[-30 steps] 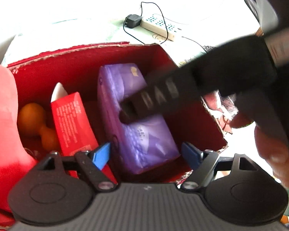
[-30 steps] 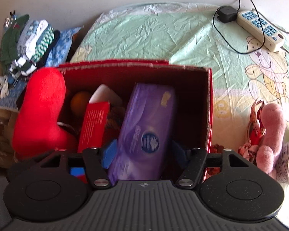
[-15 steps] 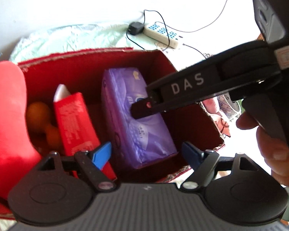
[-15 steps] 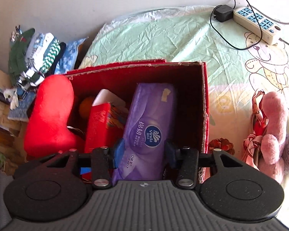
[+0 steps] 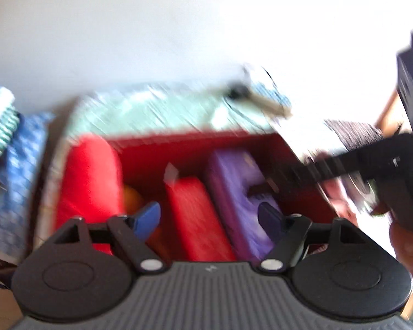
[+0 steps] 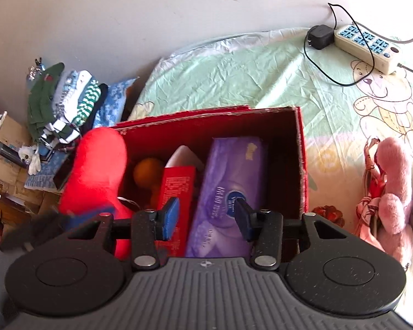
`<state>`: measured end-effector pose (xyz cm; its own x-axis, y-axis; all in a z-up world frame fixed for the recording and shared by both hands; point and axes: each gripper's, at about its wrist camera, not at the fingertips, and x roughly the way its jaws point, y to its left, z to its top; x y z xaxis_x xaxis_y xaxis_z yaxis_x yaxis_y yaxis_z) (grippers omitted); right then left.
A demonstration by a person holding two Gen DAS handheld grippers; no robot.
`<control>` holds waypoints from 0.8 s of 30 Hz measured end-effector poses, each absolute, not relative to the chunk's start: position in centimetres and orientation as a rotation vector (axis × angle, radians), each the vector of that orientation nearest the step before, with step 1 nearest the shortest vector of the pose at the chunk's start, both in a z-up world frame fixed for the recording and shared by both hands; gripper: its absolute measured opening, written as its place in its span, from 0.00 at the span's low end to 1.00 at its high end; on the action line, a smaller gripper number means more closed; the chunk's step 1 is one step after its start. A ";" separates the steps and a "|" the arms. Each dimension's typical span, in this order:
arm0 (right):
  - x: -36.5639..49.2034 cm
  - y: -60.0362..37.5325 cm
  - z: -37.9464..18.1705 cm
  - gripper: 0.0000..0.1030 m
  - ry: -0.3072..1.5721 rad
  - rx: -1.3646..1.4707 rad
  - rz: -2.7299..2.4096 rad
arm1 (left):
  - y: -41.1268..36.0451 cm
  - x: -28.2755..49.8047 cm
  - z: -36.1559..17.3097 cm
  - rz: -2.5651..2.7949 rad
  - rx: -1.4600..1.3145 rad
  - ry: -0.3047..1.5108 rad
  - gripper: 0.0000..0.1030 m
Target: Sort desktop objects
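Note:
A red cardboard box (image 6: 300, 148) stands on the bedsheet. It holds a purple tissue pack (image 6: 231, 181), a red carton (image 6: 176, 189), an orange toy (image 6: 147, 169) and a red plush (image 6: 96, 165) leaning over its left wall. My right gripper (image 6: 205, 218) is open and empty, above the box's near edge. The left wrist view is blurred: the left gripper (image 5: 209, 218) is open and empty above the box (image 5: 195, 143), over the carton (image 5: 195, 214) and tissue pack (image 5: 236, 189). The right gripper's body (image 5: 358, 162) reaches in from the right.
A pink plush toy (image 6: 391, 192) and a small red trinket (image 6: 327, 214) lie on the sheet right of the box. A power strip (image 6: 369, 44) with a black adapter (image 6: 320, 37) lies at the back right. Folded clothes (image 6: 63, 104) are stacked beyond the bed's left edge.
Both grippers have pulled back and up from the box. The right gripper's jaws have widened and now hover higher above the tissue pack. The left view swung left and blurred.

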<state>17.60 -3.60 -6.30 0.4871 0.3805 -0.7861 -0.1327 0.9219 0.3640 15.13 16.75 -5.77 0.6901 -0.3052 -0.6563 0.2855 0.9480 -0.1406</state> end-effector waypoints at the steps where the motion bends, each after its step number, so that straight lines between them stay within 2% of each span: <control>1: 17.5 -3.5 -6.3 0.47 1.017 0.271 0.320 | 17.6 15.2 -5.2 -0.296 -0.037 0.707 0.70; 3: 17.4 -3.4 -6.4 0.47 1.015 0.273 0.325 | 19.3 14.7 -3.9 -0.211 -0.048 0.641 0.69; 6: 17.1 -3.3 -6.4 0.47 1.012 0.279 0.321 | 20.4 18.1 -4.5 -0.087 -0.052 0.591 0.69; 9: 16.7 -3.4 -6.4 0.47 1.009 0.288 0.315 | 20.0 18.9 -6.8 -0.108 -0.066 0.643 0.65; 17: 16.3 -3.4 -6.6 0.47 0.997 0.309 0.282 | 19.0 20.9 -11.7 -0.155 -0.095 0.761 0.66; 20: 16.3 -3.4 -6.5 0.47 0.995 0.311 0.279 | 18.4 21.3 -11.6 -0.146 -0.089 0.764 0.81; 24: 16.2 -3.7 -6.2 0.47 0.976 0.317 0.258 | 18.8 21.6 -11.3 -0.132 -0.124 0.796 0.80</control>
